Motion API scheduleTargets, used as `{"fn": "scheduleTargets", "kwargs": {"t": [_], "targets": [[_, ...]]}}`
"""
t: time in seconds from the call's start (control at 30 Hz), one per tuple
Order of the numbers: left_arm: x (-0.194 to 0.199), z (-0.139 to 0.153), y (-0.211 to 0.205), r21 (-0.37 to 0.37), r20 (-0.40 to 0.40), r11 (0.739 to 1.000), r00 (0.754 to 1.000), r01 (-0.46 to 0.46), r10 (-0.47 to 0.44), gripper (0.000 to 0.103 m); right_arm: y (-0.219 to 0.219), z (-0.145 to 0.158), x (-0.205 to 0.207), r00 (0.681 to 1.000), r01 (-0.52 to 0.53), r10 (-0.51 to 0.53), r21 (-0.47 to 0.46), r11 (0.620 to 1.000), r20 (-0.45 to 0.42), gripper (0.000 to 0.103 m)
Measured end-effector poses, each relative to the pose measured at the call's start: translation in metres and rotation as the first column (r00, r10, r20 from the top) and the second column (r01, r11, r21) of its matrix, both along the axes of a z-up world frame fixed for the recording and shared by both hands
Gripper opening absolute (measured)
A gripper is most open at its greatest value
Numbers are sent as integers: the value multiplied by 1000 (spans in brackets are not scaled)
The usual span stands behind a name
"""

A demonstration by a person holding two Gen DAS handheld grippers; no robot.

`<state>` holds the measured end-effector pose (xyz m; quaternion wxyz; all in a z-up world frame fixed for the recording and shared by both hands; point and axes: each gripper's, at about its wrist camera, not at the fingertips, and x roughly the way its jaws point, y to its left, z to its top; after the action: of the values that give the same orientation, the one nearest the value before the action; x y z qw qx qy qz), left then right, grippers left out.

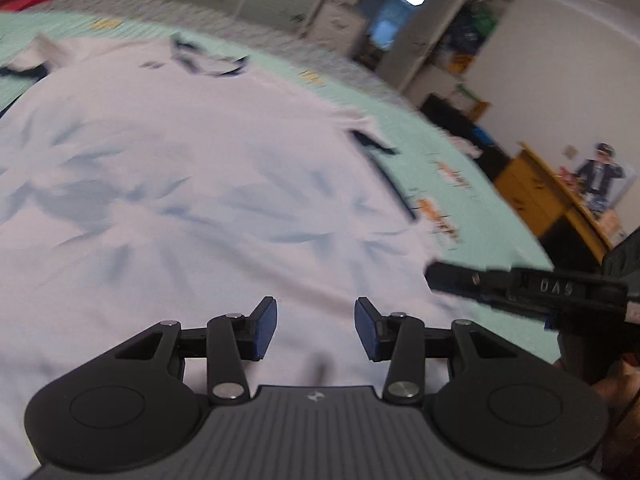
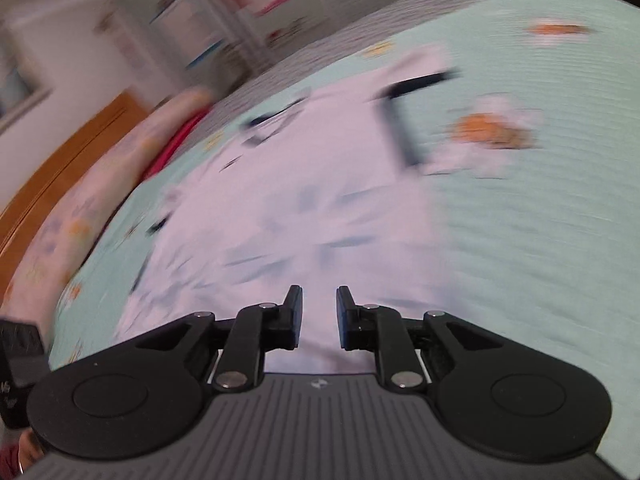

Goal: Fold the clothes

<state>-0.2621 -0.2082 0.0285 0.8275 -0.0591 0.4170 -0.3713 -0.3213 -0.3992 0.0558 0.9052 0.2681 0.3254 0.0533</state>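
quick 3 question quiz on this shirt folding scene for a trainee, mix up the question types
1. True or false: the left gripper is clamped on the shirt.
2. What colour is the bedspread under the shirt?
   A red  B pale green  C black
3. Fill in: the shirt's collar and sleeve trim are dark ____.

Key
1. False; its fingers stand apart with nothing between them.
2. B
3. Blue (navy).
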Motion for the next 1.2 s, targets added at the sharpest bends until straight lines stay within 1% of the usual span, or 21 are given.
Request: {"fn": "scheduleTargets", "kwargs": {"t": [0.07, 0.1, 0.2, 0.23, 0.3, 0.4, 0.43, 0.47, 0.5, 0.53, 0.63, 0.7, 0.73, 0.77, 0.8, 0.87, 0.97, 1.0, 1.07, 1.17, 1.2], "targets": [[4, -1, 8, -6, -1, 1000, 1000, -30, 30, 45, 14, -7, 24, 998, -62, 62, 27, 998, -12, 20], [5, -2, 11, -9, -2, 999, 999, -44, 44, 44, 12, -14, 31, 998, -52, 54, 32, 998, -38, 20], [11, -3, 23, -17, -4, 996, 996, -89, 89, 45, -6, -33, 41, 992, 46, -44, 7, 999, -121, 14], [13, -4, 27, -20, -5, 994, 995, -104, 104, 45, -19, -35, 37, 986, 106, -108, -26, 994, -127, 1], [15, -5, 32, -27, -6, 993, 993, -119, 119, 45, -45, -34, 27, 962, 232, -239, -68, 970, -135, 0], [17, -8, 35, -37, -6, 993, 993, -115, 115, 46, -48, -18, 17, 961, 268, -270, -48, 962, -66, 7], [17, -8, 35, -37, -6, 993, 994, -114, 114, 46, -39, -16, 21, 973, 222, -223, -27, 975, -57, 11], [18, -8, 36, -35, -6, 993, 994, -111, 110, 46, -26, -16, 28, 987, 156, -155, -1, 988, -51, 21], [18, -8, 36, -33, -6, 994, 994, -107, 107, 46, -13, -17, 35, 995, 89, -88, 24, 996, -44, 24], [18, -7, 36, -30, -7, 994, 995, -104, 104, 46, 0, -17, 41, 999, 21, -19, 48, 999, -36, 25], [18, -7, 36, -32, -13, 994, 994, -107, 106, 46, 28, -30, 57, 985, -135, 141, 59, 989, -99, 25], [17, -8, 35, -26, -4, 995, 995, -100, 100, 46, 23, -40, 50, 986, -111, 114, 30, 993, -123, 21], [16, -8, 35, -24, 1, 995, 996, -94, 94, 46, 10, -42, 42, 991, -43, 46, 31, 999, -128, 6], [15, -8, 35, -22, 7, 996, 996, -88, 89, 46, -5, -43, 33, 991, 33, -27, 40, 999, -134, 0], [15, -9, 35, -20, 12, 996, 996, -83, 83, 46, -19, -44, 24, 985, 108, -101, 48, 993, -141, 0], [15, -8, 35, -18, 15, 997, 997, -73, 73, 46, -26, -35, 23, 983, 147, -143, 32, 989, -115, 3], [17, -1, 38, -40, -3, 996, 997, -75, 74, 46, -31, -20, 26, 981, 181, -181, 0, 983, -65, 23], [18, 3, 41, -60, 2, 994, 996, -86, 86, 46, -33, -14, 27, 980, 193, -193, -10, 981, -48, 24], [20, 12, 46, -97, 23, 988, 992, -118, 121, 46, -15, -7, 55, 993, 113, -114, -42, 993, -23, 25], [34, 7, 57, -69, -1, 978, 980, -196, 197, 46, 15, -3, 105, 999, -40, 39, -54, 998, -10, 25], [39, 6, 60, -59, -9, 973, 975, -222, 222, 46, 16, -7, 116, 998, -56, 55, -61, 997, -24, 25]]}}
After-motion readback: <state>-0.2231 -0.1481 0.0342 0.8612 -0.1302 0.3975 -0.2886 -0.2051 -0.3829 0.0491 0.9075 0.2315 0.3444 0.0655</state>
